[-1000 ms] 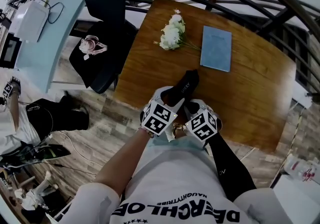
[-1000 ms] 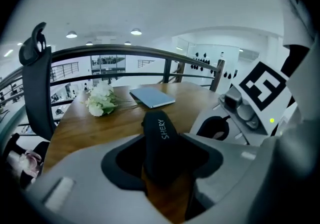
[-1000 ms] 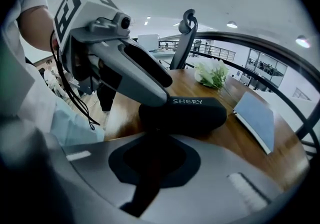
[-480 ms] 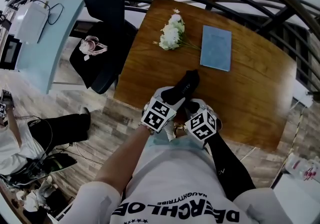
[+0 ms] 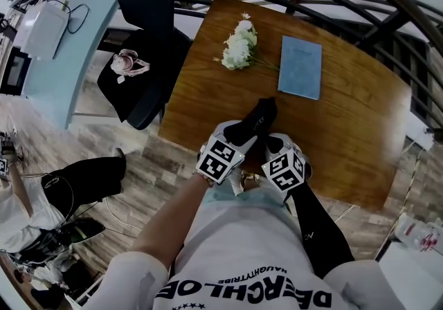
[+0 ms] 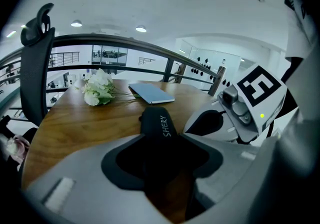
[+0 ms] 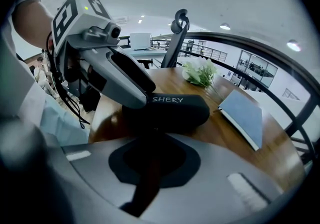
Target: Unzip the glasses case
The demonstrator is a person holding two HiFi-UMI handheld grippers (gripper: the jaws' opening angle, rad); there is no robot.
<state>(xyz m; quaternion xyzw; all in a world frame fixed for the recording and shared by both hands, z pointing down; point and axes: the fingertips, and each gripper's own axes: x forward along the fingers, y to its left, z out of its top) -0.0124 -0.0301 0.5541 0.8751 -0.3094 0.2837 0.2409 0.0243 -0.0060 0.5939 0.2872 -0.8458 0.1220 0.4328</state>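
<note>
Head view, glasses case (image 5: 255,120) near end hidden beneath left gripper (image 5: 237,139), right gripper (image 5: 268,147).

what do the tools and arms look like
The left tool and right tool are pale grey shells with black pads, each topped by a cube of black-and-white square markers. The right arm wears a long black sleeve; the left has a short white T-shirt sleeve.

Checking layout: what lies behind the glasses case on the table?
White flowers and a blue notebook lie beyond the glasses case; left tool and right tool cover its near end.
</note>
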